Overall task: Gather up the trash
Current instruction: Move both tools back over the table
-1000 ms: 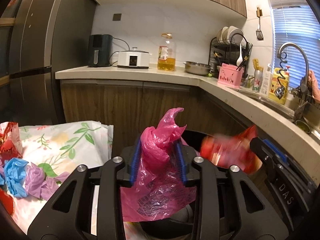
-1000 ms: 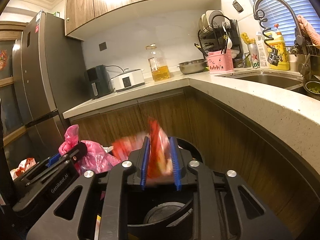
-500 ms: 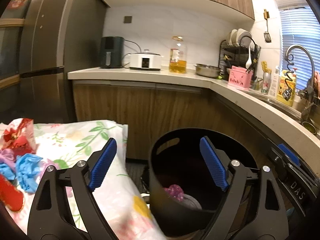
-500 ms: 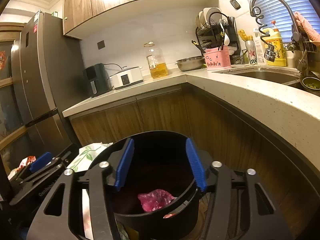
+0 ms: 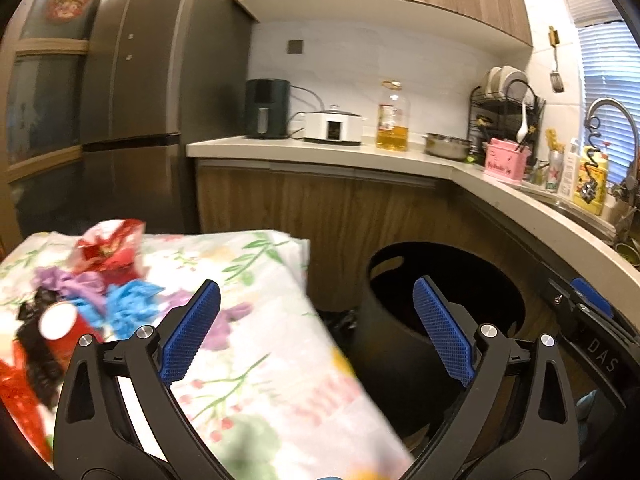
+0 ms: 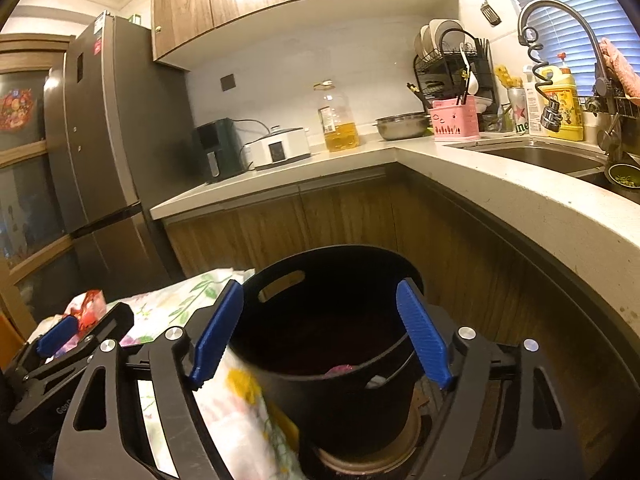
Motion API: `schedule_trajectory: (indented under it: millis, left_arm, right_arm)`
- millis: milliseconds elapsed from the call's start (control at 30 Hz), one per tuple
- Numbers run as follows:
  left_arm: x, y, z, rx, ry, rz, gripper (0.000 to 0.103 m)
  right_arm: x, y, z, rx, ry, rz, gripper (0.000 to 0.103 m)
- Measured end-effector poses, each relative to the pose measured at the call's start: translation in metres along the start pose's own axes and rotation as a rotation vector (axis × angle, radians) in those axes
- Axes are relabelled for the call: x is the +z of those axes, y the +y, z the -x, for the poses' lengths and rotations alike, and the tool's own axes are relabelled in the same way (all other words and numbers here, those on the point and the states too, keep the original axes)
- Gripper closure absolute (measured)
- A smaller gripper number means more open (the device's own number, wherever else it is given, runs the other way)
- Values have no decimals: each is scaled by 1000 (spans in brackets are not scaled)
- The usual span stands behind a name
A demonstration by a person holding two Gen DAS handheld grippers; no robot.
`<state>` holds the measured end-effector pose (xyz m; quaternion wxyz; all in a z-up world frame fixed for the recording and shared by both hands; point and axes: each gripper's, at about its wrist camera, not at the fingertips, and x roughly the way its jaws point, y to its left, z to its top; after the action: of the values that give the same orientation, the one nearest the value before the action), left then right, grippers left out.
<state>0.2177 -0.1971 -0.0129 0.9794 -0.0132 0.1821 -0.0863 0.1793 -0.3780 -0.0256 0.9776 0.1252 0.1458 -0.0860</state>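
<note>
Now both grippers are seen with nothing between their fingers. The left gripper is held with its fingers spread wide, having just been opening, above the edge of a floral cloth. The right gripper is likewise spread, its jaws also having just been opening, and is aimed over the black bin. Pink trash is seen lying inside the bin, near its front wall. More trash is left on the cloth: a red wrapper, purple plastic, a blue glove and a red cup, bunched close together. The kitchen counter is seen behind the bin.
</note>
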Motion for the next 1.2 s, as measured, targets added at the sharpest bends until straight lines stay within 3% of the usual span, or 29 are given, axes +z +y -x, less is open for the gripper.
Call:
schedule_trajectory:
  millis: [500, 1033, 1200]
  left_arm:
    - [-16, 56, 64, 127, -18, 80, 8]
    - [-39, 115, 109, 281, -41, 130, 8]
    - [-52, 143, 121, 360, -48, 163, 8]
  right_arm:
    - [-21, 43, 45, 73, -8, 33, 25]
    - [-45, 91, 54, 208, 27, 75, 25]
    - [-54, 105, 52, 243, 43, 81, 25]
